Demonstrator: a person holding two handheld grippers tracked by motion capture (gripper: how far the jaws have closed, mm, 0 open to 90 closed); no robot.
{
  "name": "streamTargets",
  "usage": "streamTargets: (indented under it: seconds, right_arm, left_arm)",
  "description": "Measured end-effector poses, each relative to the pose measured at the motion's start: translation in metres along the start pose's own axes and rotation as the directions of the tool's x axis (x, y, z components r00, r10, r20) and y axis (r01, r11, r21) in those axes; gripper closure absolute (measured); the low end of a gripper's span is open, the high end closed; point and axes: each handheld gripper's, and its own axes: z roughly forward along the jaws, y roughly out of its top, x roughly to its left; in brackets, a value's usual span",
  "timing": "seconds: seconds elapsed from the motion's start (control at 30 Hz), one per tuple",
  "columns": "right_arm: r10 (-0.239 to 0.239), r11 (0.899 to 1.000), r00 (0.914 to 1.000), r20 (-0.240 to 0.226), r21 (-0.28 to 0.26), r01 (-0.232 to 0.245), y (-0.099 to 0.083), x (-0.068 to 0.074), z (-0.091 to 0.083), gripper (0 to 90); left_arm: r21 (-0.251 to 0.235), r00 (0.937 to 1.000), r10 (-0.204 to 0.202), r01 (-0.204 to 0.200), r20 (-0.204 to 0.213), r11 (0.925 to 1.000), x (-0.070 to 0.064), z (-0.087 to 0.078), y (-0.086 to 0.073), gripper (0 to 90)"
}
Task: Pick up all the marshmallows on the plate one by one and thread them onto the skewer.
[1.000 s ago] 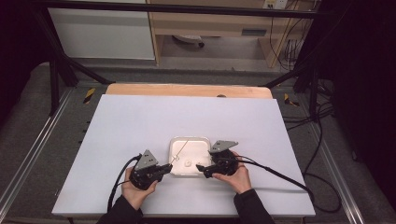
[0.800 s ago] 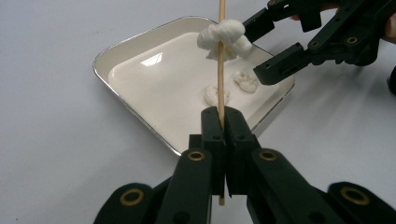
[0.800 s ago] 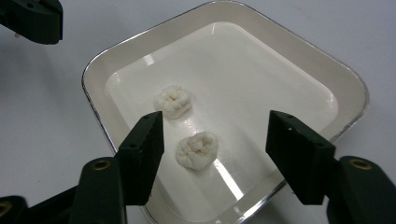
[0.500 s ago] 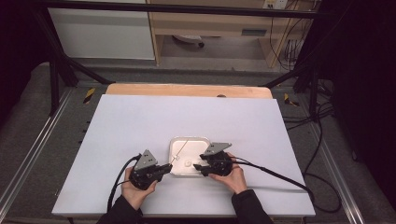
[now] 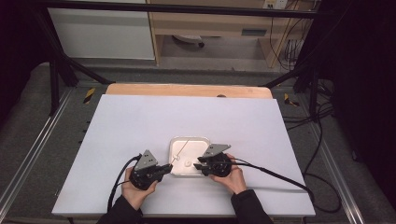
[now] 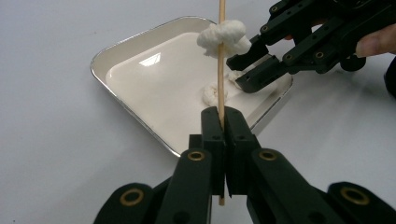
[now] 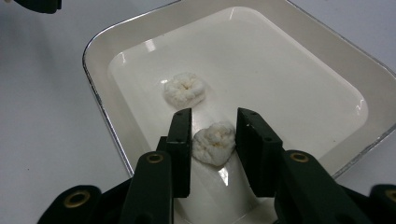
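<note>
A white tray [image 5: 188, 142] is seen near the front edge of the table [image 5: 140, 121], between the two grippers. The left gripper [image 6: 222, 122] is clenched on a thin wooden skewer [image 6: 221, 65], which is gripped near its lower end and held up over the tray, presumably so that its free length stays available for loading. One white puffy piece [image 6: 223, 38] is already threaded on the skewer, well above the jaws. In the right gripper view, the right gripper [image 7: 214, 135] is lowered into the tray with its jaws spread on either side of a second piece [image 7: 213, 142]; small gaps appear to remain at both sides, so the piece is judged bracketed but not yet pinched, and the gripper is recorded as released. A third piece [image 7: 185, 89] lies on the tray floor just beyond, apart from the jaws. The step in hand is judged to be the pickup of the bracketed piece for threading onto the skewer. The pieces look soft, so a light closure is advised to avoid crushing. The skewer is held close over the tray, which is judged to keep the transfer short. In the high view both hands [image 5: 135, 193] rest low at the front of the table.
</note>
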Motion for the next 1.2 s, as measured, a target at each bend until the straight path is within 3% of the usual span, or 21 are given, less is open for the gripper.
streamTargets:
  seconds: [0.3,0.7,1.2]
  right_arm:
    - [0.022,1.000,0.9997,0.007,-0.001,-0.022,0.000,-0.001,0.000,71.7]
    - [0.075,0.996,0.9967,-0.031,-0.040,-0.076,0.007,-0.003,-0.011,73.3]
    - [0.151,0.978,0.9846,-0.089,-0.134,-0.162,0.022,-0.009,-0.042,73.7]
  left_arm:
    - [-0.001,1.0000,-0.001,0.001,0.000,1.0000,0.000,0.000,0.000,88.4]
    - [-0.008,1.0000,0.000,0.000,0.002,1.0000,-0.001,-0.002,0.000,88.4]
    - [-0.015,1.0000,0.007,-0.007,0.006,0.9999,-0.002,-0.003,0.001,88.4]
